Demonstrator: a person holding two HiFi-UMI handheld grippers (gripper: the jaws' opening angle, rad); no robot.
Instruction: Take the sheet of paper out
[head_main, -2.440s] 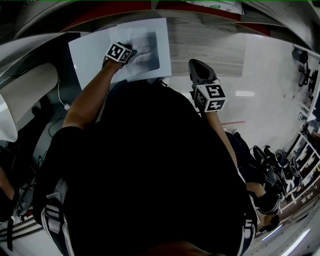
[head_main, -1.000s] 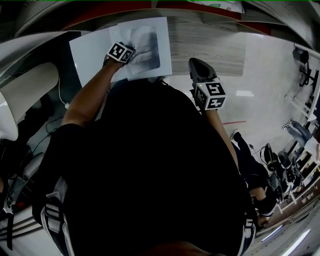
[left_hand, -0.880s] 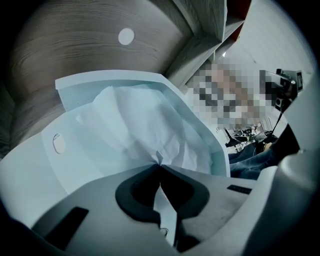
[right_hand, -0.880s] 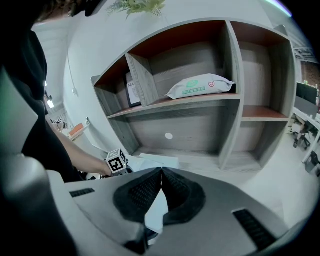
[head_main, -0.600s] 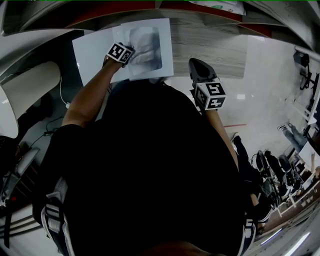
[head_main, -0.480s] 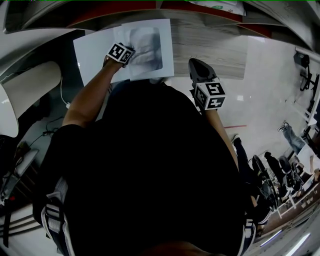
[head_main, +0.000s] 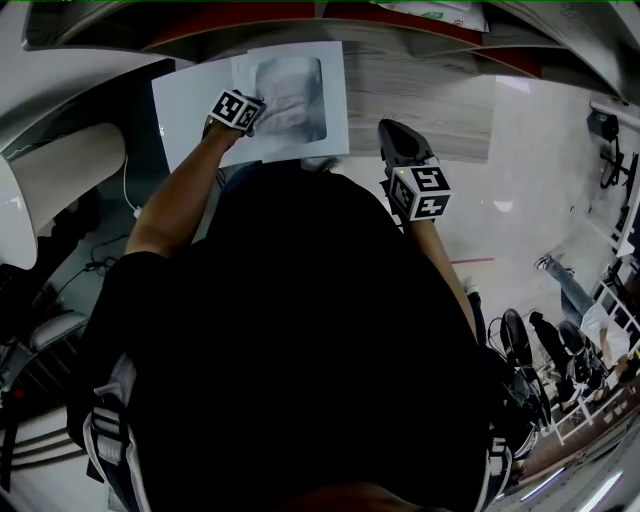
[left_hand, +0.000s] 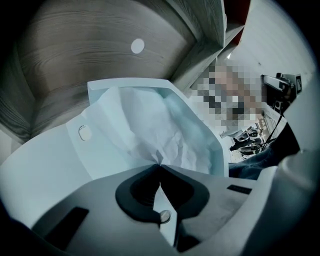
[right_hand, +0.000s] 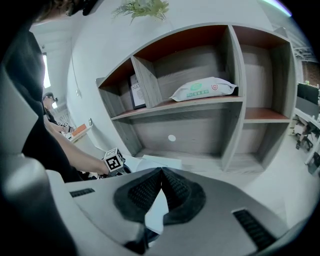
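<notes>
**Sheet of paper** (left_hand: 150, 125): white and creased. Its near edge is bunched to a point and pinched in your left gripper (left_hand: 160, 166), whose jaws are pressed together on it with no gap showing. Most of the sheet sits inside the pale blue file pouch (left_hand: 60, 165) and shows at the pouch's raised, open side. Only the pinched part is clear of it.

**Pouch:** it has a snap button (left_hand: 85, 133) and lies flat on the bottom shelf board (head_main: 420, 90), toward the board's left end and close to its front edge.

**Right gripper** (right_hand: 161, 171): well apart to the right of the pouch, near the board's front edge. Its jaws are together and hold nothing.

**Step in hand (judged):** the grip is made and you have started drawing the sheet out, but the sheet is mostly enclosed, so the task is at an early stage.

**Next move (judged):**
- Pull steadily toward yourself, out over the board's front edge.
- Keep the pull low and in line with the pouch, so the paper slides rather than tears at the pinch.
- Nothing holds the pouch down and it looks light, so it may travel with the sheet. Setting your right gripper on the pouch would anchor it.
</notes>
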